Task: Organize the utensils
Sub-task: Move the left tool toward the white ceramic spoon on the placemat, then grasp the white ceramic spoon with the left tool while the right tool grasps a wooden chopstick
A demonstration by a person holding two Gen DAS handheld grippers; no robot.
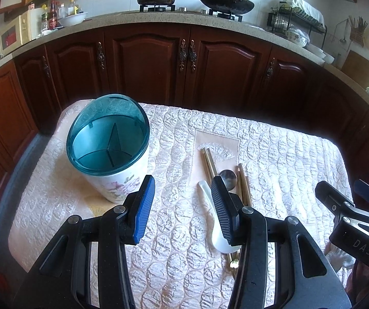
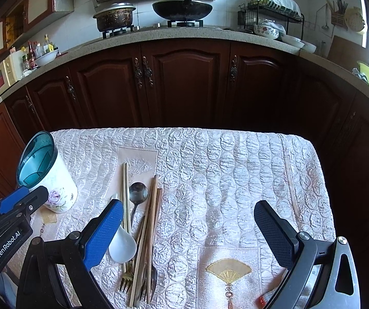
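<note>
Both grippers, left [image 1: 183, 207] and right [image 2: 188, 228], hover open, empty, above piled utensils [image 2: 140, 234]; the holder [image 1: 108, 145] beside them could tip if nudged.

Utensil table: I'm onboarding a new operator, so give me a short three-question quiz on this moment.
1. True or false: the holder already has utensils in it.
2. Which lies nearest the holder: A) white spoon B) metal spoon C) forks?
3. Fill in: the left gripper and right gripper are both ____.

Key: 1 false; 2 A; 3 open.
</note>
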